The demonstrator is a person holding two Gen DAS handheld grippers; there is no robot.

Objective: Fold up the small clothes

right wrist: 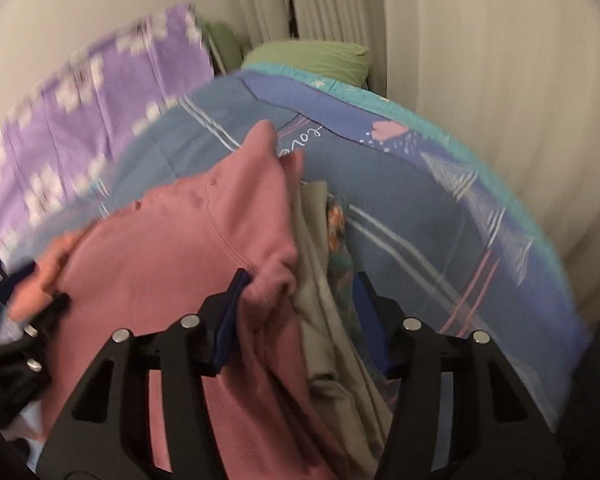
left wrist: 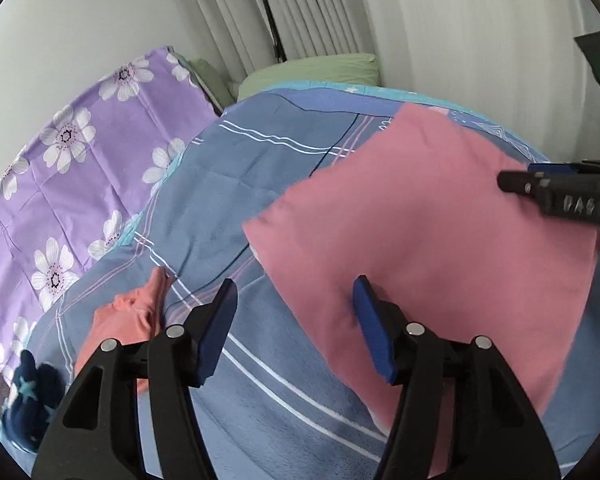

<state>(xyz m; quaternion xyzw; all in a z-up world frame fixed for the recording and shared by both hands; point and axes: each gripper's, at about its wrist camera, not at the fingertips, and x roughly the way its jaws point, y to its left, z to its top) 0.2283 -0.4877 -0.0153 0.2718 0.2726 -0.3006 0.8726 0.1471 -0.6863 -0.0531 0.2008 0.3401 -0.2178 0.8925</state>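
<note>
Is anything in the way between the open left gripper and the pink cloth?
Nothing visible. The left gripper is open just above the blue blanket, and the pink cloth lies right by its right finger, with no object between them.

A blue patterned quilt (left wrist: pixel 228 184) is covering the bed, white and pink stripes running across it, a teal border edging its far side. A purple sheet with white flowers (left wrist: pixel 60 168) is lying beside it to the left. Two green pillows (left wrist: pixel 312 70) are sitting at the head, against pale pleated curtains (left wrist: pixel 312 4). A plain white wall (left wrist: pixel 72 12) is catching soft, even light.
</note>
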